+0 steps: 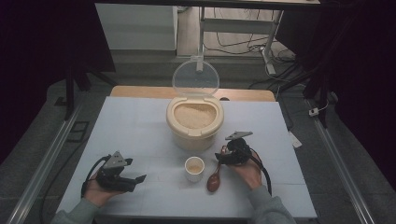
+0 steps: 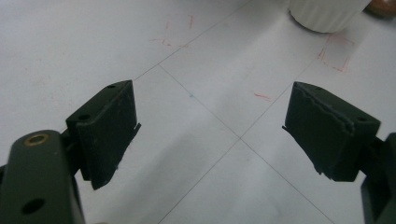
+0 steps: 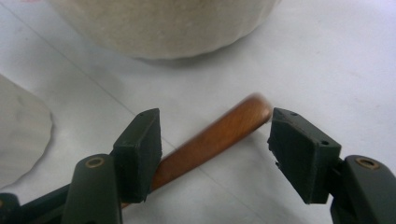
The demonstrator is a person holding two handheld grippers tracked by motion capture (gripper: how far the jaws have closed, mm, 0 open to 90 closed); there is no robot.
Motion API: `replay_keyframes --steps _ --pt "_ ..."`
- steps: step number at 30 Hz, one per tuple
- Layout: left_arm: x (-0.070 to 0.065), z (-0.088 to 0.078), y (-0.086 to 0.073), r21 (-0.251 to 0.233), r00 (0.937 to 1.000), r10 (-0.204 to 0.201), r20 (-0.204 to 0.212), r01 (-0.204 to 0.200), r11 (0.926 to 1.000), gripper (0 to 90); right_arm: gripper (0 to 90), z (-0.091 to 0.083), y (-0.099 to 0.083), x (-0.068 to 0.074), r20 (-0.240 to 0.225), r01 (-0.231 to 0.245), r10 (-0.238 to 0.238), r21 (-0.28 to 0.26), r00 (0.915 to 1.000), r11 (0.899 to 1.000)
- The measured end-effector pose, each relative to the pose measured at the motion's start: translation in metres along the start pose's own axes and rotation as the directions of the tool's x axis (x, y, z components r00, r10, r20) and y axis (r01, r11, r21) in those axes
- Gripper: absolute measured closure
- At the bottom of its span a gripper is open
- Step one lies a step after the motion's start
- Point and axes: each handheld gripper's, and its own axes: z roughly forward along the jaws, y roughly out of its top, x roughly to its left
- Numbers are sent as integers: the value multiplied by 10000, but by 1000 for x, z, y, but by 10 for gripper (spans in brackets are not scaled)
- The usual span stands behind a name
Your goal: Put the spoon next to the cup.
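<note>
Wooden spoon [image 3: 215,135] between right claw's [image 3: 215,149] jaws

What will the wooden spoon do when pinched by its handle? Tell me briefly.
The spoon looks like rigid wood, so it should stay stiff. Its handle is rounded and glossy, so it may slip or twist between the open right gripper pads. Its bowl end looks heavier and would probably droop.

Brown spoon [image 1: 214,181], white cup [image 1: 194,168], seemingly cream container [image 1: 194,120].
</note>
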Motion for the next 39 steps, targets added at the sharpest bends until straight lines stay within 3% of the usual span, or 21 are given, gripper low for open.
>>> replay_keyframes --steps 6,10,15,20,22,28,39 --pt "0 0 0 -23 10000 -12 17 12 10000 167 337 -26 -6 -10 -258 -572 548 -1054 9982 9928" --pt "1 0 0 -39 10000 -34 14 34 10000 167 374 -53 -19 -15 -631 -474 369 -1748 9973 9835" --pt "1 -1 0 -114 9999 -105 -55 104 9999 167 397 -80 -42 -16 -1009 16 -248 -2242 9946 9745" --pt "1 -1 0 -187 9998 -142 -147 139 9997 166 403 -99 -63 -19 -872 542 -786 -2532 9931 9659" --pt "1 -2 0 -205 9998 -152 -154 149 9997 166 404 -104 -70 -21 -907 570 -847 -2729 9923 9604" --pt "2 -3 0 -316 9996 -228 -171 223 9993 165 407 -111 -82 -30 -655 771 -992 -2807 9929 9567" --pt "2 -4 0 -436 9995 -250 -192 242 9988 161 408 -110 -87 -28 -477 1159 -1345 -2813 9898 9526"
